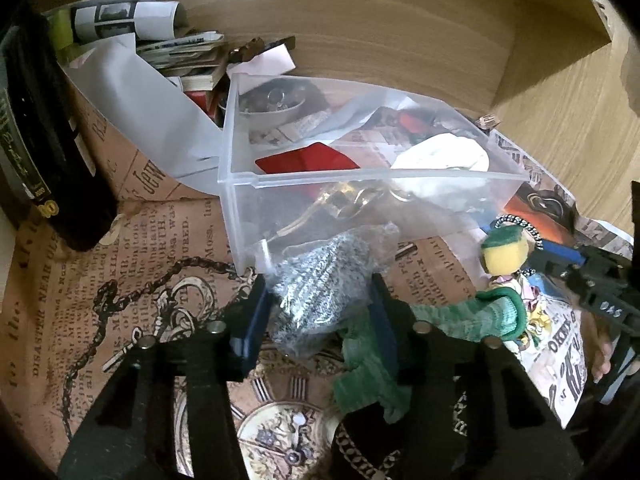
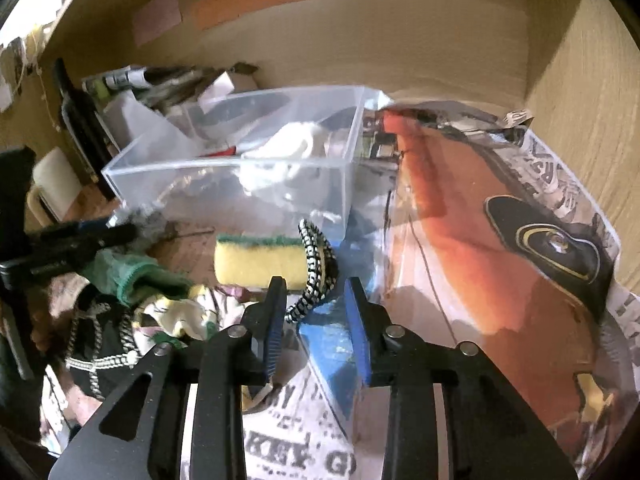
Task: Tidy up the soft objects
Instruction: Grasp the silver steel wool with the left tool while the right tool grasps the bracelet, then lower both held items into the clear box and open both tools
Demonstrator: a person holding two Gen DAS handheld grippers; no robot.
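My left gripper [image 1: 318, 300] is shut on a bagged steel-wool scourer [image 1: 320, 284], held just in front of a clear plastic bin [image 1: 372, 178] with a white cloth [image 1: 444, 152] and a red piece [image 1: 308, 158] inside. A green sock [image 1: 472, 314] lies right of it. A yellow-green sponge [image 2: 260, 260] and a black-and-white cord [image 2: 318, 272] lie ahead of my right gripper [image 2: 316, 300], which is open and empty, its fingers either side of the cord's end. A blue cloth [image 2: 332, 344] lies under it.
A dark box [image 1: 44, 152] and a pile of papers [image 1: 160, 52] stand at the back left. Wooden walls [image 2: 400, 32] close the back and right. A floral cloth [image 2: 180, 316] and a black chained pouch [image 2: 100, 344] lie at the left.
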